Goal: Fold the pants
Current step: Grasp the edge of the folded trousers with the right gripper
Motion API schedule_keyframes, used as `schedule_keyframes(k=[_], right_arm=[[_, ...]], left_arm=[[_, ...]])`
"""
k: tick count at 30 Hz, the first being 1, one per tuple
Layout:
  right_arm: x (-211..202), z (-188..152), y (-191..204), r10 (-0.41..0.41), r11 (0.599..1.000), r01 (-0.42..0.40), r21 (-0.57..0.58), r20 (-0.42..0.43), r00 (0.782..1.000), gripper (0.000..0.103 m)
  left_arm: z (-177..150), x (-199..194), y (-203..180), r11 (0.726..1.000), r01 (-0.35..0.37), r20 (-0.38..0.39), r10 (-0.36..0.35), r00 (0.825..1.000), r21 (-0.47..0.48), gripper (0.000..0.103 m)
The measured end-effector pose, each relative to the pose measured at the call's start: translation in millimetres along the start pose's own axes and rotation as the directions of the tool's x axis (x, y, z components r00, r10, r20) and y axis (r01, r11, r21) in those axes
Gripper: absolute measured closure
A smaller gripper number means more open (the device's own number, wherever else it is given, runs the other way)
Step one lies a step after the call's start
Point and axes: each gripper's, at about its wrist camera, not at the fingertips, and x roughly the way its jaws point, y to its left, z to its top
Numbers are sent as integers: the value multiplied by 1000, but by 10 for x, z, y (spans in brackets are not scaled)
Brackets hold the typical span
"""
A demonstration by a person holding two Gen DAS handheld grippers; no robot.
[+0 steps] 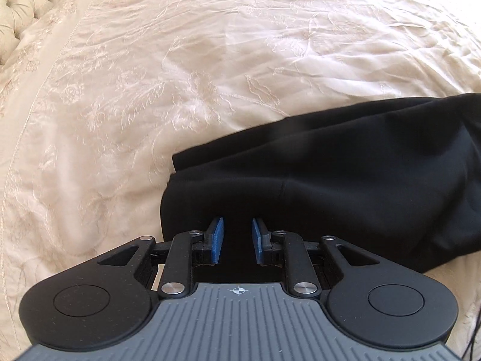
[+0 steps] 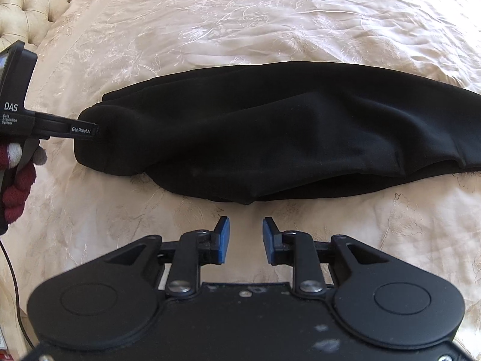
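Here our left gripper (image 1: 237, 237) sits parted over the pants (image 1: 345, 180) (no cloth pinched), the right gripper (image 2: 245, 237) parted just short; closing shallow, we risk lifting one layer.

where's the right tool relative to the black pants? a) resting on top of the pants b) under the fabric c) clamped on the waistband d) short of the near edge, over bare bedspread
d: the right tool stands open with only cream bedspread between its pads, and the near edge of the black pants lies just beyond its tips.
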Motion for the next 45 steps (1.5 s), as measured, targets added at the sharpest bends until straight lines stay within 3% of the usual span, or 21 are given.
schedule_keyframes(k=[5, 12, 18, 21, 24, 31, 35, 40, 45], right_arm=[[65, 62, 20, -15, 1000, 15, 2, -4, 1000, 73], [180, 150, 42, 3, 1000, -3, -8, -6, 1000, 70], [110, 254, 93, 43, 999, -40, -32, 92, 995, 68], [-8, 414, 7, 66, 997, -73, 34, 169, 983, 68], [12, 522, -111, 100, 988, -114, 105, 130, 987, 69], [4, 236, -41, 91, 996, -91, -7, 52, 994, 68], [85, 124, 68, 61, 994, -56, -97, 50, 997, 68], [157, 114, 160, 16, 986, -4, -167, 71, 997, 68], [132, 77, 228, -11, 965, 41, -258, 117, 993, 69]], left_arm=[[160, 97, 6, 999, -3, -10, 3, 1000, 37, 83], [87, 167, 45, 999, 15, -34, -14, 999, 43, 82], [110, 263, 190, 1000, 9, -56, -9, 998, -6, 82], [168, 326, 245, 999, 13, -68, -15, 998, -32, 82], [208, 341, 243, 999, 8, -66, -10, 998, -34, 82], [197, 418, 162, 1000, 4, -68, -4, 998, 0, 82], [244, 350, 123, 1000, -9, -67, 8, 998, -17, 82], [92, -100, 185, 987, 77, -26, -81, 996, -141, 82], [-205, -495, -15, 979, 166, -15, -169, 986, -114, 82]])
